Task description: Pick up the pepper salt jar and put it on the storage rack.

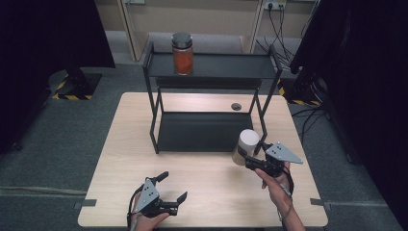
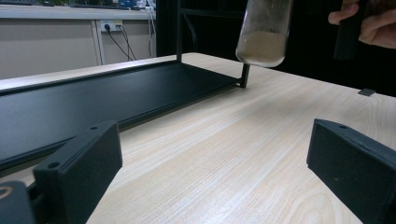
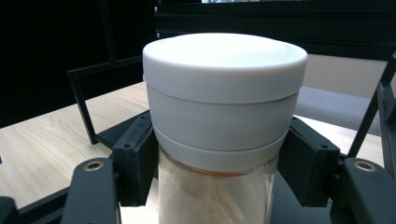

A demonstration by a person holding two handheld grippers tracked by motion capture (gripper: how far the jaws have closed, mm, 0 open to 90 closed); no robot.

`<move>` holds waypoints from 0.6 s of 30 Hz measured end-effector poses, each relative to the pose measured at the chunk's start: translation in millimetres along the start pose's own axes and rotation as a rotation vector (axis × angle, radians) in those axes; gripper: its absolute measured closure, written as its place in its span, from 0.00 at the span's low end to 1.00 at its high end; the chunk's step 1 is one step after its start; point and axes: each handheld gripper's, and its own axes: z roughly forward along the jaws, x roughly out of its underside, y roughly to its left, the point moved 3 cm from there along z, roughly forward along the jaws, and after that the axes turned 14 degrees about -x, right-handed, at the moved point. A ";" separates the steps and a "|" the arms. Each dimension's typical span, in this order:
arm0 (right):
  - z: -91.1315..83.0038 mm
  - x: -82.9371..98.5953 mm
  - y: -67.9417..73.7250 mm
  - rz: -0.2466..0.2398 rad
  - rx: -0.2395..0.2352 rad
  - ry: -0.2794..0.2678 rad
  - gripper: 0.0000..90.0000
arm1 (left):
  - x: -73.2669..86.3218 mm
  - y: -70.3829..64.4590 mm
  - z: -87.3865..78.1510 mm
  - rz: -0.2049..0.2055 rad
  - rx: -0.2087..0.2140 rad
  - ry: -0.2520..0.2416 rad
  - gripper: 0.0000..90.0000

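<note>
Right gripper (image 1: 251,161) jaws clamp my white-lidded glass jar of beige powder (image 1: 245,147), lifted | left gripper (image 1: 172,187) jaws wide, empty, over light wooden surface (image 1: 216,192)

Lab: black curtains (image 1: 43,33), taped floor stands (image 1: 74,86), wall sockets (image 1: 274,6).

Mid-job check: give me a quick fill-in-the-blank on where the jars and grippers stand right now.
1. The right gripper is shut on the jar with the ____ lid.
2. The jar of orange powder stands on the ____ shelf of the black rack.
3. The left gripper hovers near the table's front edge with its jaws ____.
4. Seen in the left gripper view, the held jar is ____ the table, not resting on it.

Missing words: white; top; open; above
</note>
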 end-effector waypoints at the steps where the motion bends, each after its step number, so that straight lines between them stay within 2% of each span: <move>1: 0.6 -1.8 0.3 0.001 -0.001 0.001 0.39 | 0.0 0.0 0.0 0.000 0.000 0.000 0.03; 18: 6.9 -32.0 -0.4 0.005 -0.049 0.002 0.39 | -0.2 0.4 -0.4 0.001 -0.001 0.000 0.03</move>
